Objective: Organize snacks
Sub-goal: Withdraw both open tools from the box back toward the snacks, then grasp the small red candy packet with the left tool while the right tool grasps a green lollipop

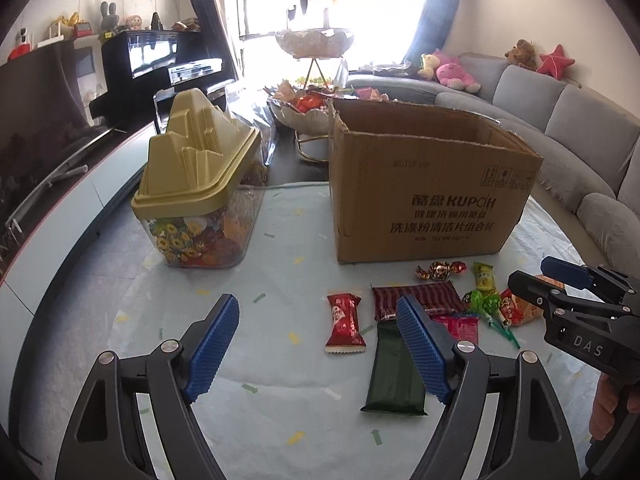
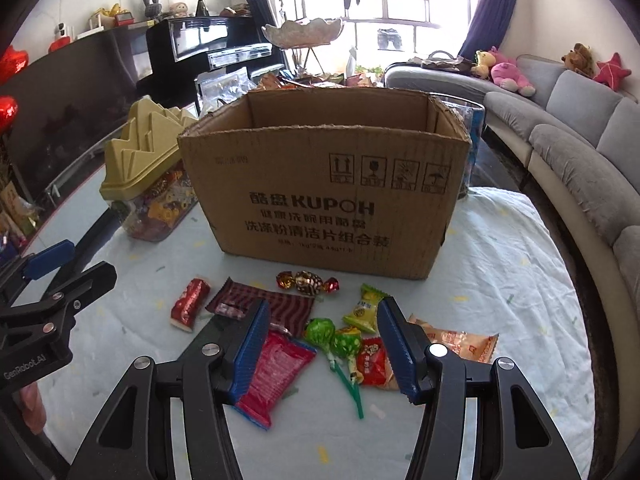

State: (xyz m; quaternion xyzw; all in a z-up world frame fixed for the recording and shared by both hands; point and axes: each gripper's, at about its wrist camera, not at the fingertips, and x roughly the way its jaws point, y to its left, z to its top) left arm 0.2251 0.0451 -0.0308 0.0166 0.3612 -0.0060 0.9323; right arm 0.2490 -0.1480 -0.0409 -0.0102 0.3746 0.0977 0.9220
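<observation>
Left wrist view, starting at the left of the frame: a clear candy jar (image 1: 204, 236) with a gold mountain-shaped lid stands on the pale, confetti-printed surface (image 1: 280, 248). Low in the frame the left tongs (image 1: 320, 350) are spread wide with nothing between the blue pads, hovering over the surface. Just right of centre lies a red wrapped snack (image 1: 345, 322), and beside it a dark green bar (image 1: 394, 372) partly hidden behind the right-hand pad. Above them stands the open cardboard box (image 1: 432, 196), its printed face towards us. Along its foot, at lower right, the rest of the snacks are scattered.

Right wrist view now: at the left edge the other tool shows from the side. Centre bottom, the right tongs (image 2: 322, 348) are parted and pinching nothing, poised above the pile. A pink-red packet (image 2: 276, 376) sits by the left pad, two green lollipops (image 2: 336, 340) lie in the gap, and a small red packet (image 2: 372, 364) touches the lollipop sticks. A yellow-green candy (image 2: 362, 308) lies nearer the box, gold-wrapped sweets (image 2: 308, 282) beside its base. To the right, an orange packet (image 2: 460, 342) pokes out beyond the right pad.
</observation>
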